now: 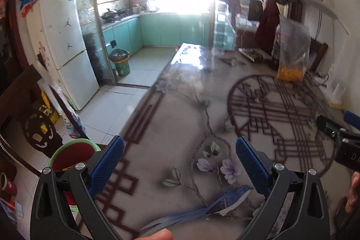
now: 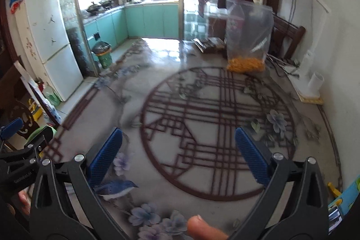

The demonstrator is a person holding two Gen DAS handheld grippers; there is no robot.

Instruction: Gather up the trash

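Trash for this job is showing most clearly as the green plastic waste bin (image 1: 121, 64) lined with a dark bag, standing on the pale floor tiles at the mouth of the turquoise kitchen, well apart from both grippers; its contents are too small to make out. At the far left a tall white two-door fridge (image 1: 65, 46) is standing with packets piled on its top. Below it, beside a dark carved wooden chair (image 1: 38, 129), a round basin with a green rim and red inside (image 1: 72, 154) is sitting near the table edge.

The left gripper (image 1: 180, 163) is hovering over the glossy table covering (image 1: 180, 116), which is printed with brown lattice lines, lilac flowers and a blue bird. Its blue ribbed fingers (image 1: 108, 168) are standing wide apart with nothing between them, and a fingertip is showing at the bottom edge.

The right gripper (image 2: 178, 154) is hanging over the round lattice print, likewise spread wide and holding nothing; a thumb is resting at the bottom of that view.

Further right, at the back of the table, a tall clear plastic bag (image 2: 247, 37) is standing upright, holding a layer of small yellow-orange pieces at its bottom. A white cylindrical cup (image 2: 315, 82) is sitting by the wall at the far right.
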